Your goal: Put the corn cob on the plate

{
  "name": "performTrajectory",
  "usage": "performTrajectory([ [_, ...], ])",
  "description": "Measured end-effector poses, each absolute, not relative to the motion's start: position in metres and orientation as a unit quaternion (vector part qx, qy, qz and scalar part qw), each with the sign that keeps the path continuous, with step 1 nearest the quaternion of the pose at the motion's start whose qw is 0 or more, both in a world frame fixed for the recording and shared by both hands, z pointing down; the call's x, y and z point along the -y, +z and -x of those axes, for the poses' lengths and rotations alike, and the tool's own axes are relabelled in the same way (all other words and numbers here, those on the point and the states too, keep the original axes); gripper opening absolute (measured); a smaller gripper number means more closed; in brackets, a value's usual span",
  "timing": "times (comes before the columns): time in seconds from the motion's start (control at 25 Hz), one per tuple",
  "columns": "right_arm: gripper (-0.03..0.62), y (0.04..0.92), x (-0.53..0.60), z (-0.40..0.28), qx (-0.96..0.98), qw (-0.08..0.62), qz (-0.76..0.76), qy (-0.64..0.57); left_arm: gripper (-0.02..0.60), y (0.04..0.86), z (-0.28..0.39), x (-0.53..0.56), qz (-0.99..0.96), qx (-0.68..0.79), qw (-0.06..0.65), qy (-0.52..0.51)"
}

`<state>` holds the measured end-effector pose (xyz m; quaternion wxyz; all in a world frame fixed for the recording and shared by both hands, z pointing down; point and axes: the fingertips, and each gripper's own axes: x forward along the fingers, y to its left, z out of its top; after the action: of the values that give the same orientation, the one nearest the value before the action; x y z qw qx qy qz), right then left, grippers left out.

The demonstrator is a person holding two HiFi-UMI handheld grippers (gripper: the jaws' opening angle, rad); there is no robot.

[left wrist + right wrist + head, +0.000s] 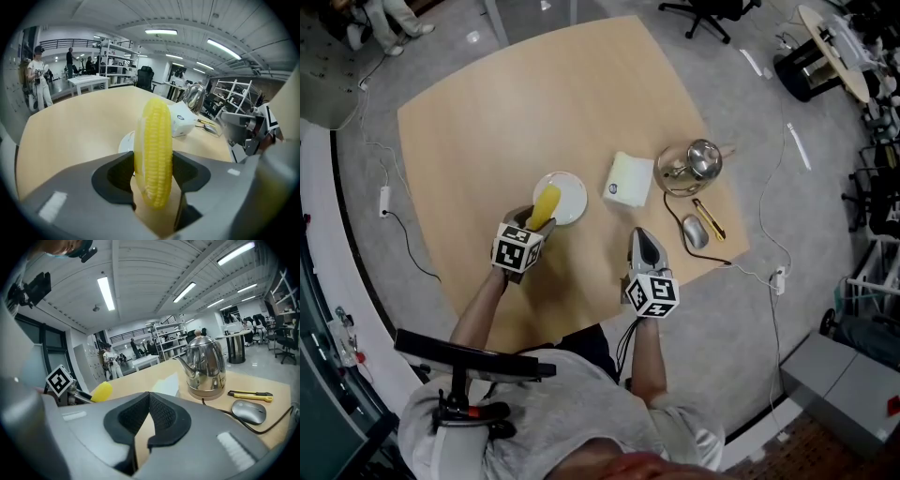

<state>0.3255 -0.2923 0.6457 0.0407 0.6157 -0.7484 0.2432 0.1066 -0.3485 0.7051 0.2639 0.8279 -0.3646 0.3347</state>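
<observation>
- The left claw (532, 225) is clamped on the corn cob (546, 206); in the left gripper view the two jaws press on the lower half of the cob (153, 150) from both sides.
- The cob stands out beyond the jaws, and its free end is over the left rim of the white plate (573, 194), near the middle of the bench (487, 141). I cannot tell if the cob touches the plate.
- The right claw (645, 246) hovers near the bench's near edge, well apart from the plate. Its jaws are together at the tips, with nothing between them.
- A white box (630, 178) lies just beside the plate, and a steel kettle (698, 161) stands toward the right corner.
</observation>
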Motion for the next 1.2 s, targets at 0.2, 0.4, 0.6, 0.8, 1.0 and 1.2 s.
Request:
performTrajectory([
  [0.2,0.006,0.647,0.294,-0.332,0.747,0.046,-0.617,0.243,0.262,0.728,-0.108,0.360,-0.814,0.359,0.267,0.370],
  [0.4,0.006,0.651,0.295,-0.340,0.742,0.047,-0.621,0.247,0.262,0.743,-0.110,0.368,-0.805,0.356,0.268,0.392],
  [0.6,0.006,0.656,0.296,-0.345,0.739,0.050,-0.623,0.251,0.262,0.754,-0.113,0.372,-0.797,0.353,0.272,0.407],
  [0.8,0.006,0.663,0.300,-0.347,0.737,0.052,-0.624,0.256,0.262,0.766,-0.117,0.377,-0.796,0.344,0.266,0.421],
  [1.0,0.006,0.665,0.300,-0.344,0.735,0.051,-0.623,0.261,0.262,0.769,-0.117,0.379,-0.797,0.339,0.264,0.424],
  [1.2,0.006,0.666,0.298,-0.343,0.734,0.051,-0.623,0.266,0.259,0.770,-0.119,0.379,-0.796,0.340,0.259,0.428],
])
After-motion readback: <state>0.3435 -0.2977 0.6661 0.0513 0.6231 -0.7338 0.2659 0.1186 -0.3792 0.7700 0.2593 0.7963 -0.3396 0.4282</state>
